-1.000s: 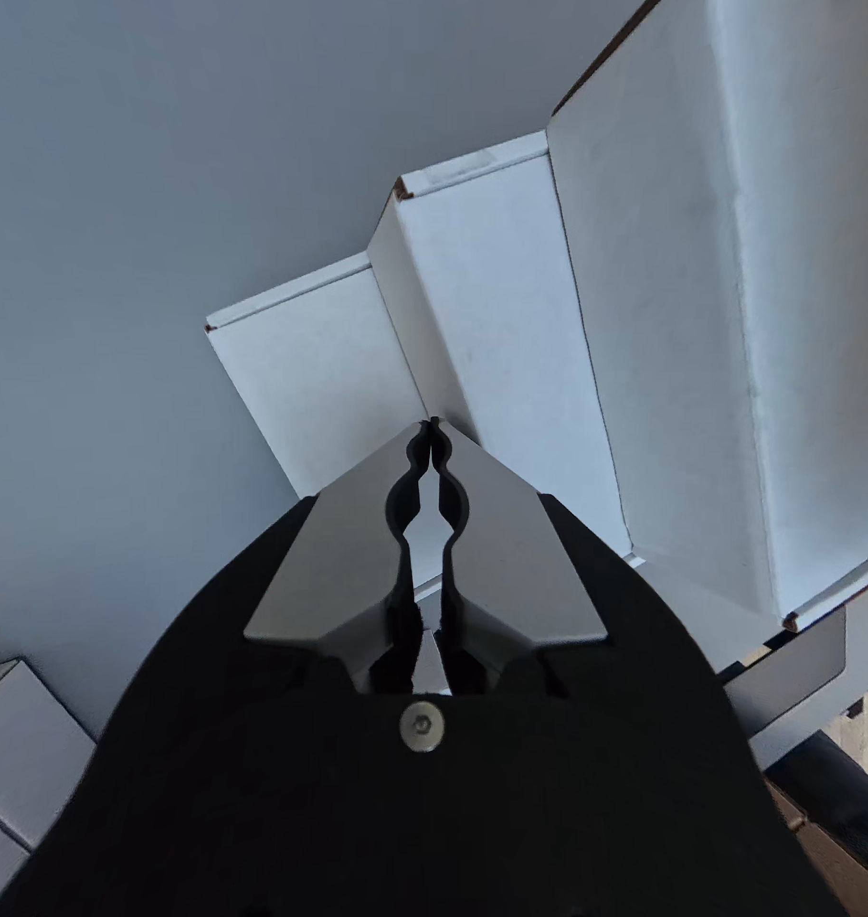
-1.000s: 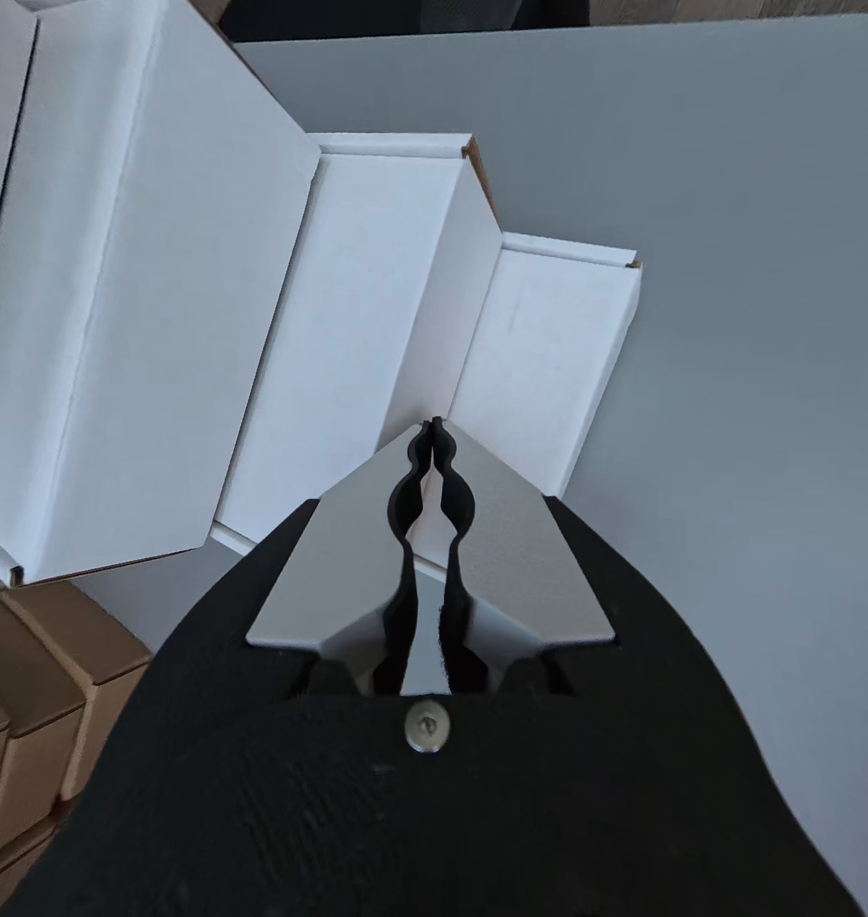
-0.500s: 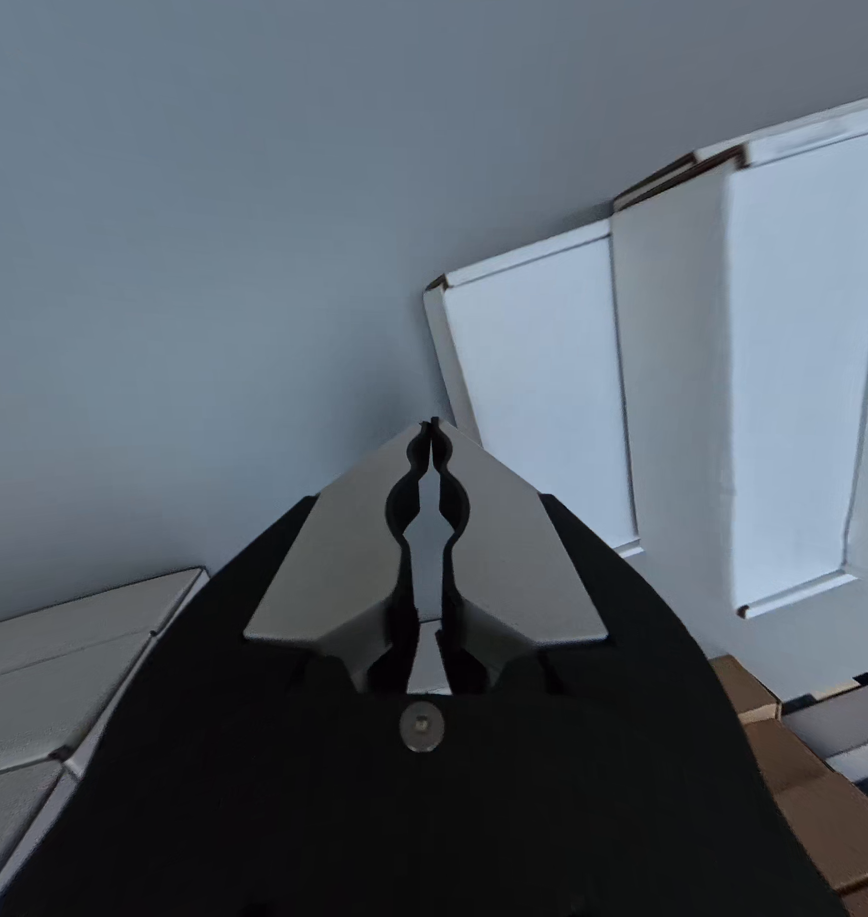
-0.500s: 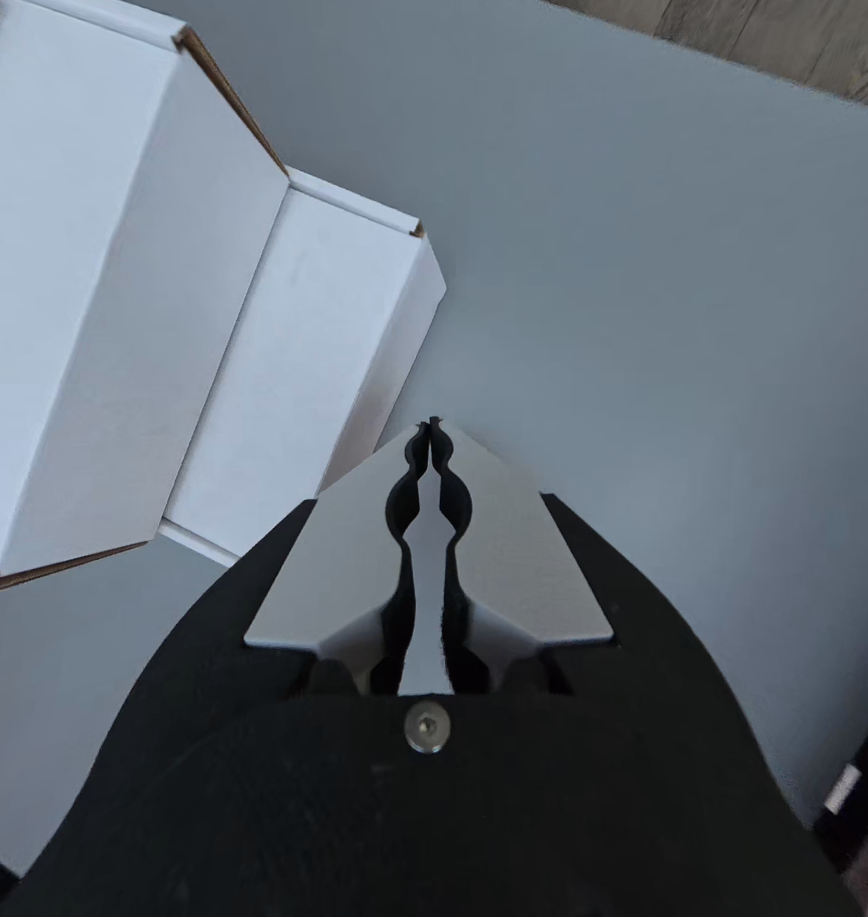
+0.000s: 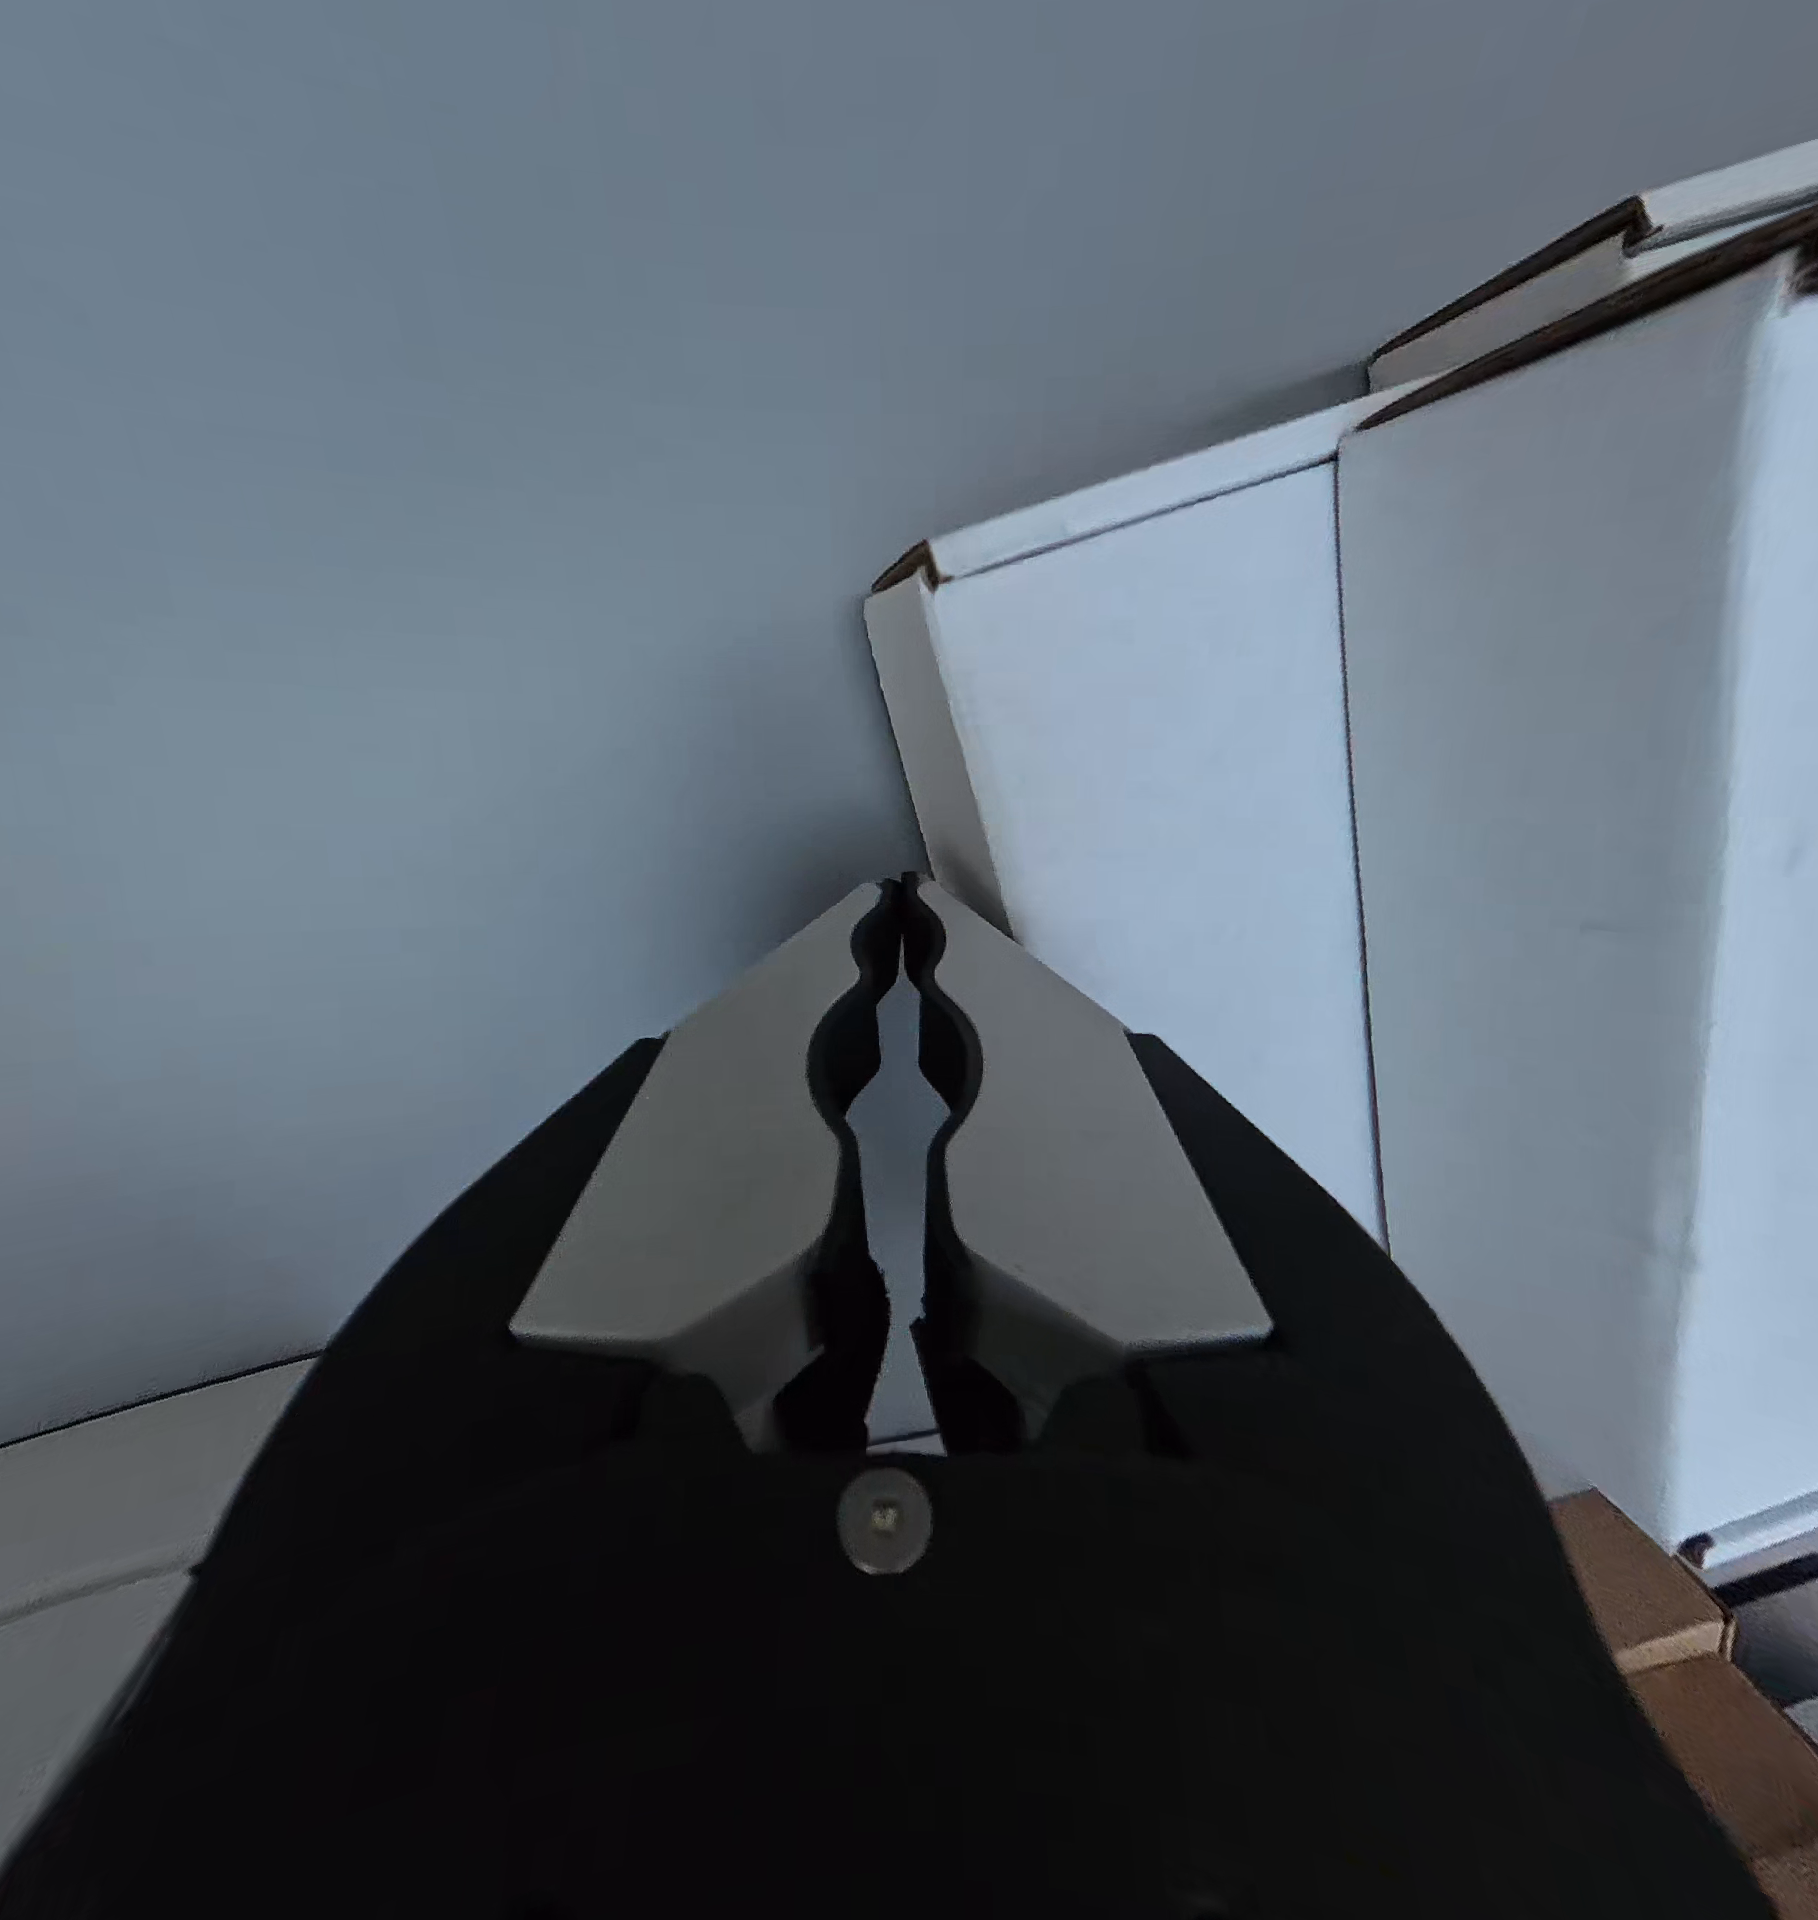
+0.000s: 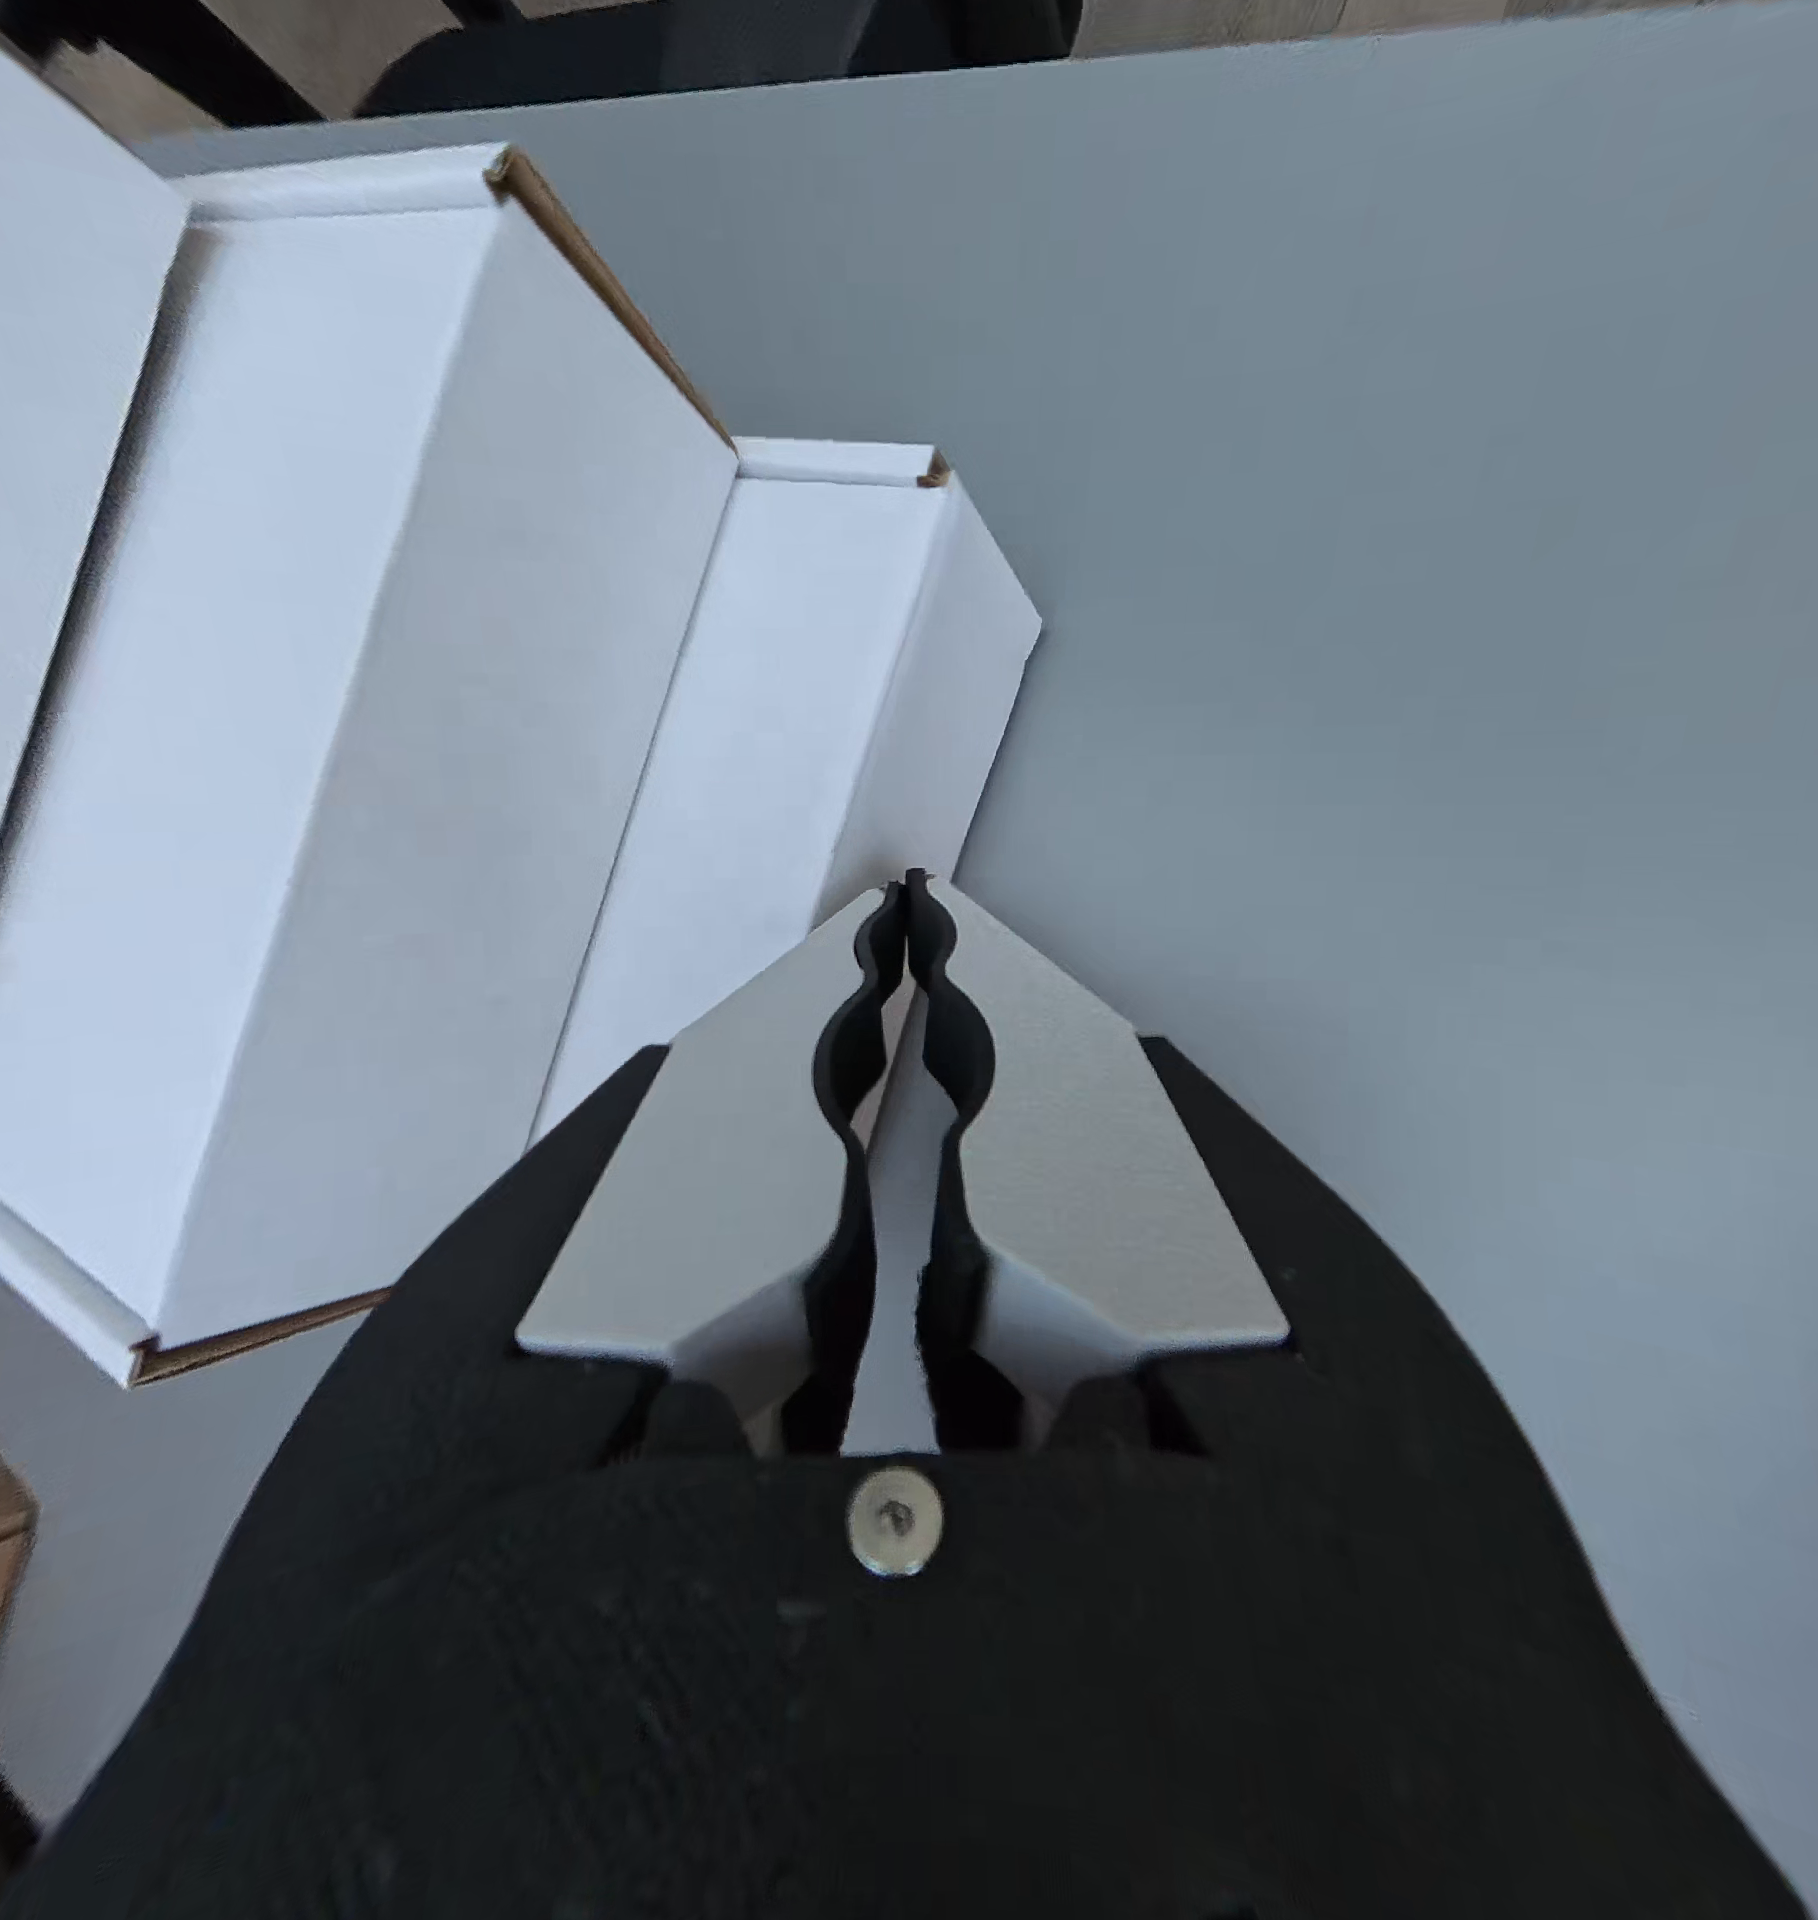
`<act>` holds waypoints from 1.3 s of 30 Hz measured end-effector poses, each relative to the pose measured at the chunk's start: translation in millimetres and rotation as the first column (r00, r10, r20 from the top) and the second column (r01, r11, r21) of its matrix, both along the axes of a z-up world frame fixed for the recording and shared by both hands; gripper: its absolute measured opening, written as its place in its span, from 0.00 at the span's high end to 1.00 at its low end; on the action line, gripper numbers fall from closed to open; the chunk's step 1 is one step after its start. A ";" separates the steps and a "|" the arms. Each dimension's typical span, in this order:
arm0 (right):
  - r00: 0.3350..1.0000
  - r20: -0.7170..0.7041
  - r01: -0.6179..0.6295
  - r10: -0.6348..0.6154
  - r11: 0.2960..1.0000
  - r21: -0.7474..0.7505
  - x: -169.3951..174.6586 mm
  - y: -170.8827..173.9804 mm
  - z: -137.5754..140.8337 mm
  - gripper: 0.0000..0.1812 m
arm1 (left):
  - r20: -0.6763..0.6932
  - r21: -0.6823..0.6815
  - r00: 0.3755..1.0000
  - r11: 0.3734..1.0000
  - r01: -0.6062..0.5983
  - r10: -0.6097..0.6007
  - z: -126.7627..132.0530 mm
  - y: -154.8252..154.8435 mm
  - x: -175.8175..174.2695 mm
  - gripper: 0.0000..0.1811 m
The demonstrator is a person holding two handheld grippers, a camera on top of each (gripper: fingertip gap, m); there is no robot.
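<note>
Our left claw and right claw are both closed, empty, over the grey counter. The small white cardboard box sits between them, long axis running away from us, right claw nearer.

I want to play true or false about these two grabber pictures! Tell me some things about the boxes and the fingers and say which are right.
1. The left gripper has its fingers pressed together with nothing between them. True.
2. The right gripper is pinching a red ball. False: its fingers are shut and hold nothing.
3. The white cardboard boxes lie on a flat grey tabletop. True.
4. The white cardboard boxes are all open with toys inside. False: the ones in view are closed, and no toys show.
5. Brown cardboard boxes sit at the lower right edge of the left wrist view. True.
</note>
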State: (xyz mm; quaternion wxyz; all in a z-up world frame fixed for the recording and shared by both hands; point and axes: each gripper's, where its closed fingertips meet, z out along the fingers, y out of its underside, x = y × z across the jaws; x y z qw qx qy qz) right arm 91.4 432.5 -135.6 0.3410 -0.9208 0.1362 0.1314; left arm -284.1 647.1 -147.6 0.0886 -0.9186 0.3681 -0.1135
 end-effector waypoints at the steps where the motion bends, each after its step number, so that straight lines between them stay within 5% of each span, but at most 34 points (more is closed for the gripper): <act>1: 0.999 -0.047 0.012 -0.012 1.000 -0.002 -0.9 -2.2 0.1 1.00 | 0.002 -0.011 1.000 1.000 0.002 -0.002 1.5 0.2 0.5 1.00; 7: 0.998 0.063 0.025 -0.023 0.999 -0.028 4.1 -11.7 1.9 1.00 | -0.011 0.019 1.000 1.000 0.006 -0.006 5.1 -2.0 -15.1 1.00; 11: 0.990 0.135 0.035 -0.033 0.999 -0.011 3.1 -41.1 15.7 0.95 | 0.031 0.035 0.999 0.999 -0.024 0.023 32.5 -3.2 -39.2 1.00; 16: 0.975 0.220 -0.023 0.019 1.000 0.015 -37.9 -111.6 39.9 0.94 | 0.215 0.135 0.975 0.988 -0.078 0.048 105.0 -14.1 -73.5 1.00; 20: 0.984 0.180 -0.028 0.004 0.991 0.129 -97.0 -173.6 72.5 0.95 | 0.462 0.283 0.887 0.951 -0.126 -0.020 205.7 -47.3 -97.5 1.00; 25: 0.991 0.130 -0.005 -0.029 0.967 0.256 -154.0 -244.3 106.3 0.95 | 0.652 0.322 0.756 0.923 -0.211 -0.054 306.6 -142.3 -157.9 1.00; 29: 0.987 0.153 -0.091 0.050 0.956 0.279 -182.7 -291.4 126.3 1.00 | 0.757 0.343 0.648 0.893 -0.293 -0.078 353.3 -260.4 -209.0 1.00; 34: 0.958 0.244 -0.230 0.153 0.916 0.330 -203.0 -346.6 143.2 1.00 | 0.765 0.425 0.642 0.795 -0.433 -0.059 326.2 -390.7 -255.5 1.00; 36: 0.960 0.228 -0.236 0.163 0.909 0.344 -212.5 -372.8 143.8 1.00 | 0.800 0.364 0.598 0.827 -0.428 -0.043 314.0 -434.2 -249.2 1.00; 39: 0.968 0.208 -0.210 0.142 0.911 0.356 -228.3 -410.4 148.8 1.00 | 0.764 0.422 0.637 0.827 -0.372 -0.103 322.4 -479.3 -241.0 0.99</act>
